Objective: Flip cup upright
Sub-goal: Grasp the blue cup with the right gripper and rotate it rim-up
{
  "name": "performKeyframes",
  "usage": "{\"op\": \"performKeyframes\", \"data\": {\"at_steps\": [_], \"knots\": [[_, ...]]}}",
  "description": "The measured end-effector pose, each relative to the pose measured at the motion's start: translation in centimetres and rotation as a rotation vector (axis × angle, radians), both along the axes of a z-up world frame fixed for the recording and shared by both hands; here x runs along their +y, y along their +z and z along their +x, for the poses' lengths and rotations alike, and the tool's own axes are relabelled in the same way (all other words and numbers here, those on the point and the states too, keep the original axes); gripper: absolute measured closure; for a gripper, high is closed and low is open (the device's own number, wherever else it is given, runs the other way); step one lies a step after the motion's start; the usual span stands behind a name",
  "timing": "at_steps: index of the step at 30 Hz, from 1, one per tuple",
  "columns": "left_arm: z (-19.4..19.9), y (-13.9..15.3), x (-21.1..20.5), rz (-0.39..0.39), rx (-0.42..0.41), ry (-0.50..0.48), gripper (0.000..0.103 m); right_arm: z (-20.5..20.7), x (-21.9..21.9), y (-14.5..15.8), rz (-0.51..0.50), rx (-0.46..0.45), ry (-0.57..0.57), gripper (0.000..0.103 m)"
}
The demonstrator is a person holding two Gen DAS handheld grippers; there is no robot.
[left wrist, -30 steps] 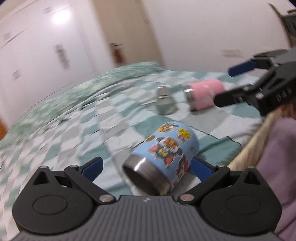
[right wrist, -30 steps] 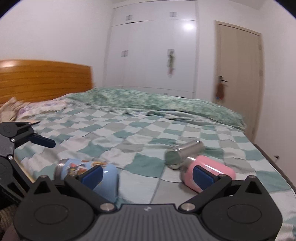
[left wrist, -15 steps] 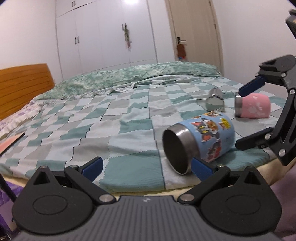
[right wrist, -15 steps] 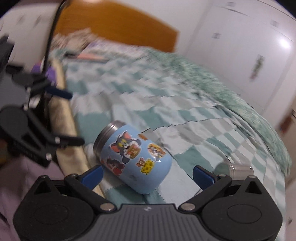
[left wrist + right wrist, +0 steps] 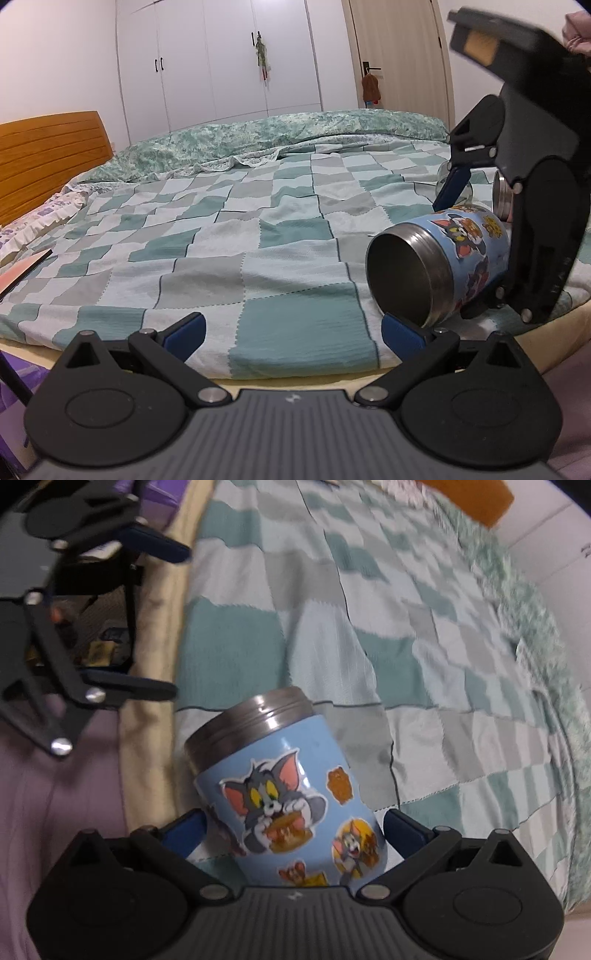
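While the cup point(image 5: 284, 797) lies sideways on the bed point(image 5: 258, 236), the right gripper point(image 5: 293, 829) straddles it, spread wide; the left gripper point(image 5: 291, 330) gapes empty.

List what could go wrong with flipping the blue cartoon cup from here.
1. The blue cartoon cup lies near the bed edge; a slip could roll it off.
2. The right hand-held gripper straddles its smooth base end, jaws open; closing off-centre could squirt it out.
3. The soft checkered blanket may tip it afterwards.
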State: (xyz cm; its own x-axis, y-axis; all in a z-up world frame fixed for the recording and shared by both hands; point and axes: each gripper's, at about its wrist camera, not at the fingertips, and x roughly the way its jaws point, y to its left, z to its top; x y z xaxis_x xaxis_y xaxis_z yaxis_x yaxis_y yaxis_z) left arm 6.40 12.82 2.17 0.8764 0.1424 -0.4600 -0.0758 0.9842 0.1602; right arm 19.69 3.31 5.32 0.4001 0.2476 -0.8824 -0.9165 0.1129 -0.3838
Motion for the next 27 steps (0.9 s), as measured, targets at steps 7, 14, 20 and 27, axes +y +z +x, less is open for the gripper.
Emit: {"op": "performKeyframes", "data": {"at_steps": [7, 14, 20, 27], "knots": [[0.9, 0.7, 1.5, 0.015, 0.003, -0.005, 0.0, 5.0, 0.0, 1.7, 0.099, 0.253, -0.426, 0.01], [1.4, 1.5, 3.1, 0.02, 0.005, -0.01, 0.0, 8.0, -3.9, 1.6, 0.329, 0.564, -1.028, 0.015], [2.2, 1.8, 4.0, 0.028, 0.015, -0.029, 0.0, 5.8, -5.9, 1.2, 0.498, 0.655, -1.245, 0.02], [2.5, 2.0, 3.7, 0.038, 0.023, -0.043, 0.0, 5.2, -6.3, 1.0, 0.575, 0.632, -1.259, 0.02]]}}
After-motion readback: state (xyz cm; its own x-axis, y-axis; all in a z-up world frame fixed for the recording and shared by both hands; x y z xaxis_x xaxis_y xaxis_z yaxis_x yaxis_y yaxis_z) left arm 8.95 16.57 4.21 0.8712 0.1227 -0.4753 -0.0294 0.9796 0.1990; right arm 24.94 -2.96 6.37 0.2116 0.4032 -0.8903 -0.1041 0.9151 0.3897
